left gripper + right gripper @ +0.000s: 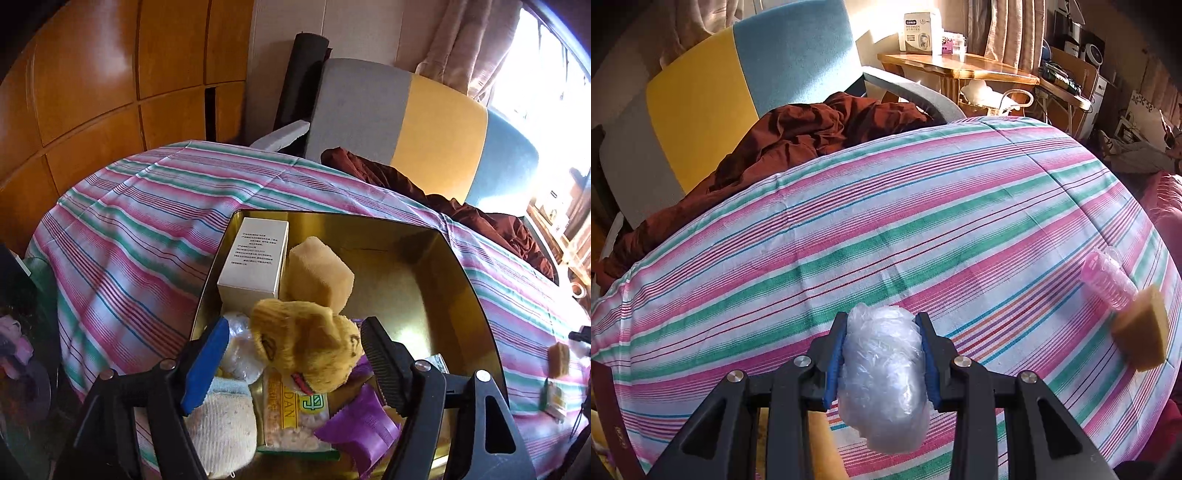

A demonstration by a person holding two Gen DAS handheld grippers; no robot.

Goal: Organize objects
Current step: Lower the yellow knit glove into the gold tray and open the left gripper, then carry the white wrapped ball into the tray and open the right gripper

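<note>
- The left gripper point(291, 363) is spread open above the gold tin point(465, 266); the yellow knitted toy point(306, 343) lies between the pads, released, on top of the snack packets point(295, 417)
- The left gripper is best lifted straight out, so the toy is not snagged
- The right gripper point(882, 356) is clenched on a crumpled ball of clear plastic point(882, 373), held over the striped cloth point(923, 229)
- The ball is judged best dropped in the tin's bare corner, beside the sponge point(317, 273) and white box point(255, 258)
- Light squeezing is advised, as plastic springs back
</note>
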